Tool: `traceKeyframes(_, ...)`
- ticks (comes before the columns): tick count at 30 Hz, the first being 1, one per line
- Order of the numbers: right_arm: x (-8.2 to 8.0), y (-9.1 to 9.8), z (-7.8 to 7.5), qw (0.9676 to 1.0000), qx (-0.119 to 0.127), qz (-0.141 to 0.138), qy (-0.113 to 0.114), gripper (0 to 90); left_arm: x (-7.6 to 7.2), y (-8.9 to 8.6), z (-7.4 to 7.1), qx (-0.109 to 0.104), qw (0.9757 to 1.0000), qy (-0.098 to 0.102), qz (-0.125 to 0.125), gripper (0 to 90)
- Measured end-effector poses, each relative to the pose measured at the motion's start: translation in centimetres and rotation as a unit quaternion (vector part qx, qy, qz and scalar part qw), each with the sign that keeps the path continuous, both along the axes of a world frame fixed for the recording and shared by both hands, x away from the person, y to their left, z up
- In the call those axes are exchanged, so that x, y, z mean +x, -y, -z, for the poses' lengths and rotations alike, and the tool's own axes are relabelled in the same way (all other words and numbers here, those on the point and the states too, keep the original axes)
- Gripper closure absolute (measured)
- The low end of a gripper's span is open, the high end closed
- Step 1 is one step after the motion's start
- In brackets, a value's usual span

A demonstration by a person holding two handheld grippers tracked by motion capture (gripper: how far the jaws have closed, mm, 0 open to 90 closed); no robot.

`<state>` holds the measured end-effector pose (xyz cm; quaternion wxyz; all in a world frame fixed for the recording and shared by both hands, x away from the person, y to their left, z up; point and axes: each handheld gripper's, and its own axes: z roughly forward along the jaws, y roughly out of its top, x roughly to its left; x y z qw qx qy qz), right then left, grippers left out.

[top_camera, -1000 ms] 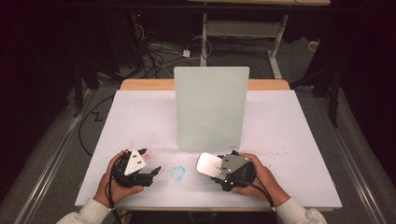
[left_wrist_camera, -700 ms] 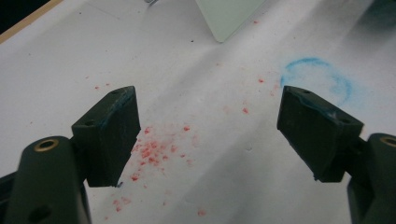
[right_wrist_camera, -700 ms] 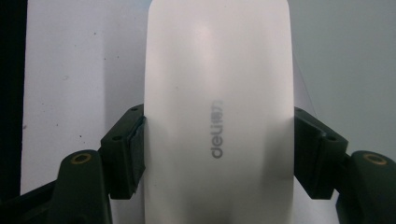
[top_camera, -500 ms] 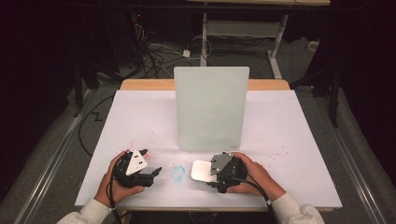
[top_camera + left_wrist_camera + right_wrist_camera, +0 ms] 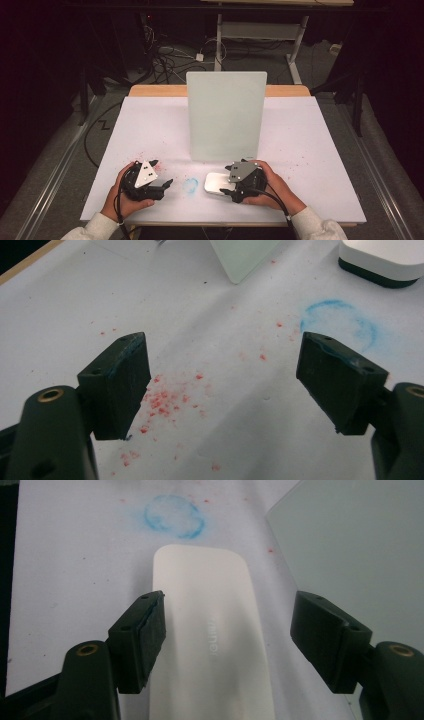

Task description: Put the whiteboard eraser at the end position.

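Tools: right tool (image 5: 227, 602) open astride white block (image 5: 202, 575) | left tool (image 5: 222, 342) open over red specks (image 5: 162, 402)

I count two hand-held grippers, my left hand-held gripper (image 5: 167, 183) and my right hand-held gripper (image 5: 226, 192). On the table (image 5: 320, 165) I see one white eraser block (image 5: 216, 183), one upright pale board (image 5: 226, 115) and one blue smudge ring (image 5: 190, 185).

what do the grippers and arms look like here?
Left gripper and right gripper: black bodies, two blocky black jaws, brass-ringed holes at the jaw bases, grey three-cornered plate with small holes on top, black cables trailing. Left pads carry blue smears. White long sleeves.
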<state>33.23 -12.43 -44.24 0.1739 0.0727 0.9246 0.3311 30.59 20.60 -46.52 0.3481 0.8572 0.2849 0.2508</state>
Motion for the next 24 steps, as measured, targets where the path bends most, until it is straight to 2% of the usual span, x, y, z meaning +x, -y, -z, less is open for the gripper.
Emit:
traceKeyframes(2,0.0,0.2,-0.2,0.9999,0.012,0.008,0.003,31.1,0.0,0.0,0.0,-0.001,1.0,0.002,0.0,20.6)
traceKeyframes(8,0.2,1.0,-1.1,0.9973,0.044,0.044,0.039,29.8,0.0,-0.1,-0.1,-0.003,1.0,0.004,-0.003,20.5)
traceKeyframes(13,0.5,2.1,-1.9,0.9907,0.066,0.087,0.081,29.1,0.0,0.0,-0.1,-0.003,1.0,0.005,-0.004,20.5)
traceKeyframes(19,0.9,3.3,-2.6,0.9838,0.088,0.121,0.099,27.2,0.0,0.0,-0.1,0.001,1.0,0.004,-0.002,20.5)
traceKeyframes(24,0.9,4.0,-3.2,0.979,0.095,0.139,0.114,23.8,-0.1,0.0,-0.1,-0.001,1.0,0.005,-0.003,20.5)
